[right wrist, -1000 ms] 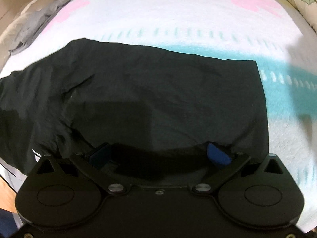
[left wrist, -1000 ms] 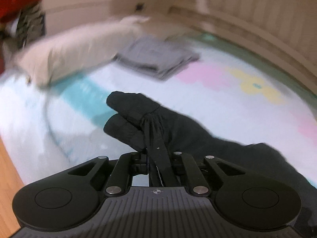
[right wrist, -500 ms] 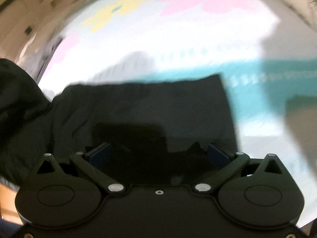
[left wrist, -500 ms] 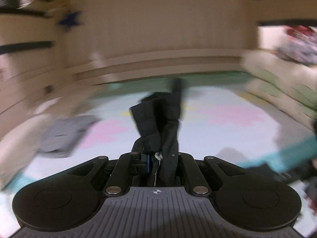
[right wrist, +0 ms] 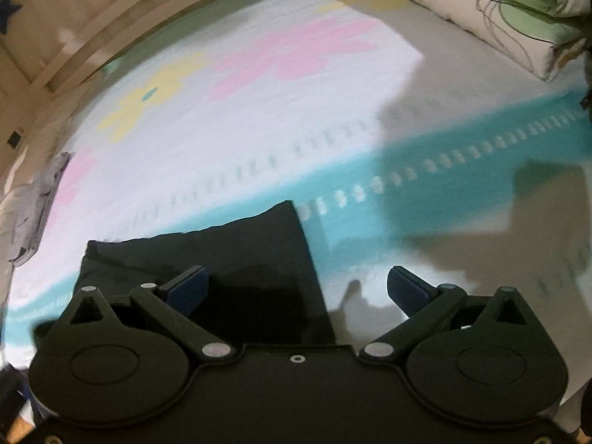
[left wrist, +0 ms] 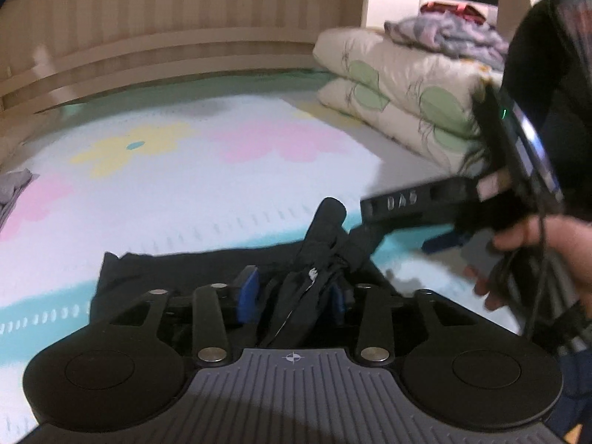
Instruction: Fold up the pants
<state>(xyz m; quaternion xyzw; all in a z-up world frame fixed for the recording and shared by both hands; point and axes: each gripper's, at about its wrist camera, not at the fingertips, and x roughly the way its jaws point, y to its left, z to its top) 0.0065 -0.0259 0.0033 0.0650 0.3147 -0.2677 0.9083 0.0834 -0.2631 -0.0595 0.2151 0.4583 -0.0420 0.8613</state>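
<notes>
With the fold carried over, my left gripper (left wrist: 292, 296) has just been opening around the bunched black pants (left wrist: 310, 277), my right gripper (right wrist: 296, 292) wide and empty; next, withdraw and flatten.

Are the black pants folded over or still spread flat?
Partly folded: black pants lie doubled on the mat, one bunched end between the left gripper's jaws.

Left gripper (left wrist: 292, 292): black linkage arms on silver pivot screws, two round black housings with recessed discs, grey ribbed centre plate bearing a small white crosshair mark, blue pads on the fingers (left wrist: 247, 294).

Right gripper (right wrist: 296, 288): same black build, silver pivots, triangular cut-outs in the outer links, dark blue pads, smooth black body with a small centre screw. Seen from the left wrist: embossed lettering on its side, green indicator light, black cable trailing.

Person: dark sleeve (left wrist: 547, 85).
</notes>
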